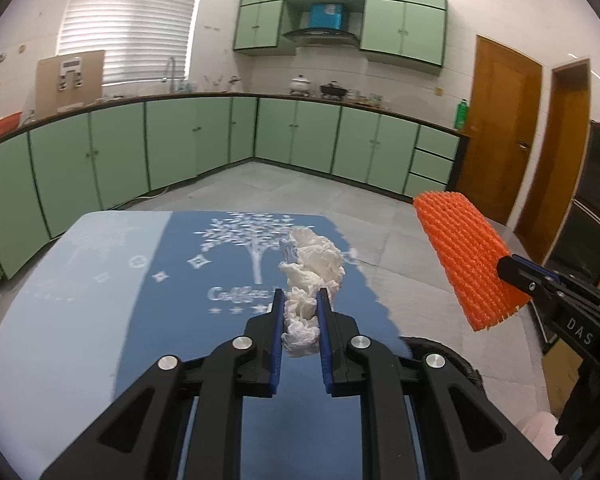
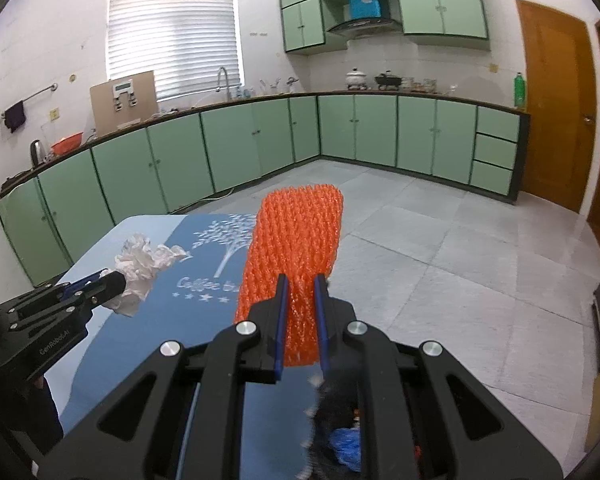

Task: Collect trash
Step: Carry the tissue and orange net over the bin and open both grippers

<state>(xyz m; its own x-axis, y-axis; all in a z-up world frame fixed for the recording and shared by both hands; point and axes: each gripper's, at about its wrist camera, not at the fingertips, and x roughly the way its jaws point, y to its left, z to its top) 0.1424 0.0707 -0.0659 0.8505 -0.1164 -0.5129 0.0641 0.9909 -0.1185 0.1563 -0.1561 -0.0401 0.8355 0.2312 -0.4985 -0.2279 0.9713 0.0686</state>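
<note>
My left gripper (image 1: 300,298) is shut on a crumpled white tissue (image 1: 314,264) and holds it above the blue tablecloth (image 1: 172,320). It also shows in the right wrist view (image 2: 112,278) with the tissue (image 2: 144,260) at the left. My right gripper (image 2: 300,280) is shut on an orange foam fruit net (image 2: 296,240), held in the air over the table's right edge. In the left wrist view the net (image 1: 468,260) and the right gripper (image 1: 516,268) are at the right.
A bin lined with a black bag (image 2: 340,420) with blue trash inside sits below my right gripper, and its rim (image 1: 440,352) shows beside the table. Green cabinets (image 1: 180,140) line the far walls. Wooden doors (image 1: 500,128) stand at the right.
</note>
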